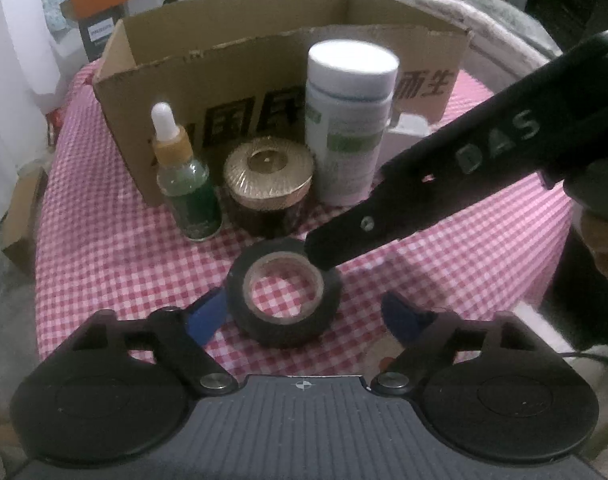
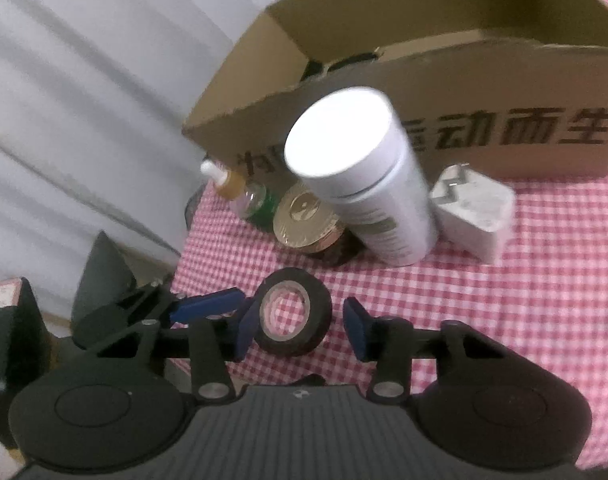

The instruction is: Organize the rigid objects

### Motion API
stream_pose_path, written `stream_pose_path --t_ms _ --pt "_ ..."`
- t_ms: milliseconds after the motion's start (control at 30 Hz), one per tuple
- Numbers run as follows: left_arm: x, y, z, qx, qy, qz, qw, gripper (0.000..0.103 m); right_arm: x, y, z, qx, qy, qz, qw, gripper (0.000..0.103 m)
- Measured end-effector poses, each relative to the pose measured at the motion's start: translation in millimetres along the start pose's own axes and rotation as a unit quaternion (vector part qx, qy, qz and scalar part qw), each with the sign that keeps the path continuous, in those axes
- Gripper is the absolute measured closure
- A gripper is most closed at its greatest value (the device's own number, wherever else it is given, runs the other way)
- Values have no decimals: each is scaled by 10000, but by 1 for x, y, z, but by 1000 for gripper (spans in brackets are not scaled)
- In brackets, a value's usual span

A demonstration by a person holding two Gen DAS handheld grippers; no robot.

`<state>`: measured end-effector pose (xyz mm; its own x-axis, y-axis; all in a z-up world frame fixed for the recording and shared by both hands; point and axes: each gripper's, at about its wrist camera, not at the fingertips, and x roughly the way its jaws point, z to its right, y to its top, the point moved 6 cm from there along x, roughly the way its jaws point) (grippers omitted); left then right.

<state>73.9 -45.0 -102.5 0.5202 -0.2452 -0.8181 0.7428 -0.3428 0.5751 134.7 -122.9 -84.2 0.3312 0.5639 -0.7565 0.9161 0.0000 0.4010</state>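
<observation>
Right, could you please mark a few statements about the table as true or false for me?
The gold-lidded jar stands between the dropper bottle and the white bottle. True.
The white bottle stands inside the cardboard box. False: it stands outside the cardboard box, in front.
The tape roll lies flat on the checked cloth. True.
The left claw is shut on the dropper bottle. False: it is open, either side of the tape roll.

Black tape roll point(image 1: 284, 304) flat on checked cloth; dropper bottle point(image 1: 188, 184), gold-lidded jar point(image 1: 268, 188), white bottle point(image 1: 349, 120) upright behind
</observation>
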Motion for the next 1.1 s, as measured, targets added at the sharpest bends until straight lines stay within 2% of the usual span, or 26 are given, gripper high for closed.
stream_pose_path --t_ms 100,167,233,400,667,833,1100 --pt "6 -3 -2 -14 95 -121 9999 29 13 0 -2 -73 -63 -213 9997 66" --pt "7 -3 -2 -46 108 -102 9999 31 19 0 0 -99 -144 -313 9994 71" --pt "6 -2 -3 -81 99 -58 9999 37 24 0 1 -116 -204 -365 9991 75" --pt "6 1 -4 -58 63 -34 10000 38 25 0 1 -220 -319 -367 9986 85" --pt "13 10 13 180 -181 -63 9997 38 13 -3 14 -163 -500 -268 9983 85" --pt "17 12 24 451 -149 -112 9988 35 6 -5 22 -101 -539 -238 9982 86" --pt "23 16 25 334 -200 -224 9990 32 5 -6 24 -80 -481 -219 9986 86"
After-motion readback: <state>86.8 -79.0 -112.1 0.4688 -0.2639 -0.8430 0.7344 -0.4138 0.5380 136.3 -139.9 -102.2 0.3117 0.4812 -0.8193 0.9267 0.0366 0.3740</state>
